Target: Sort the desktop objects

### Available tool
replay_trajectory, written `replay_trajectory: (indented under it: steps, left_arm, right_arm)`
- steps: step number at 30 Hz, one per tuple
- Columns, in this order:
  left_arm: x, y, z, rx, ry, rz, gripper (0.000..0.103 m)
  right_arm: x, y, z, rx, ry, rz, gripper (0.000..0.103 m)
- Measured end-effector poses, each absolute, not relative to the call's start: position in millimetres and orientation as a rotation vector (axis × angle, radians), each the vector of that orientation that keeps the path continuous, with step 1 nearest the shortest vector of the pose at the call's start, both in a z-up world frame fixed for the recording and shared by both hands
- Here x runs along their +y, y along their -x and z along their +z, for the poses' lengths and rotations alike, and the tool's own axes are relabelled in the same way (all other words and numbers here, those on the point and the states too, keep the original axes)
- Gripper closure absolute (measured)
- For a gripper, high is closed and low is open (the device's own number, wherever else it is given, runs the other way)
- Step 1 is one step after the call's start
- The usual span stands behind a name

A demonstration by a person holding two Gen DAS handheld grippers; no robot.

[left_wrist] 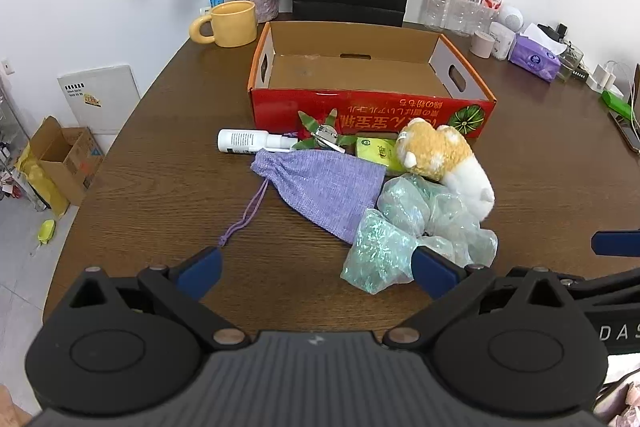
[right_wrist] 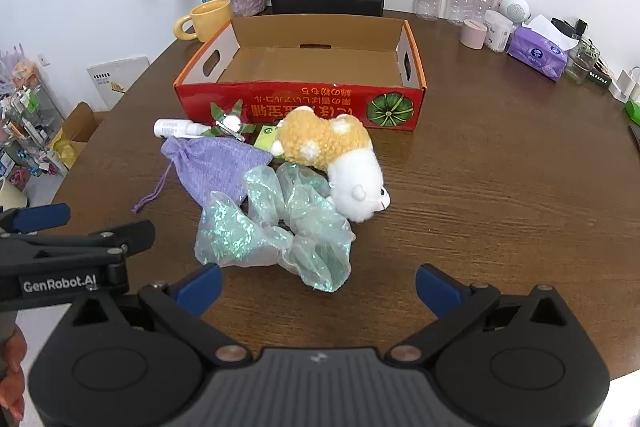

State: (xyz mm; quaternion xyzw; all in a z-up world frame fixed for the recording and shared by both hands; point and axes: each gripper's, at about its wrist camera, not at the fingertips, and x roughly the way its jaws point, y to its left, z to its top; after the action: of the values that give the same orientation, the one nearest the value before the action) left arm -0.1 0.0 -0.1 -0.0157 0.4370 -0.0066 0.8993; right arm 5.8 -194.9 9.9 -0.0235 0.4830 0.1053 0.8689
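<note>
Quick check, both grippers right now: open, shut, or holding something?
Left gripper: open, holding nothing, above the table short of the iridescent plastic wrap.
Right gripper: open, holding nothing, just short of the same wrap.

Bright, even light; sharp focus; fisheye-bent edges.

Empty box (left_wrist: 360,75); clutter (left_wrist: 416,215) heaped before it

"GenRobot.AI" appeared on the left gripper (right_wrist: 60,283); "DAS" showed partly on the right gripper (left_wrist: 618,333); box (right_wrist: 300,107) lettering was upside down.
</note>
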Motion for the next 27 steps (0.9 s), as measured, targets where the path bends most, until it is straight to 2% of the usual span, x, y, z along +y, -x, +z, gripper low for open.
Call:
replay_trajectory:
  steps: [27]
  left_arm:
    - [1.2,2.3,-6.0,0.924,0.035,0.005,0.0]
  right_arm:
    - [-194.7,-2.8,5.1,1.02,0.046,0.223,0.0]
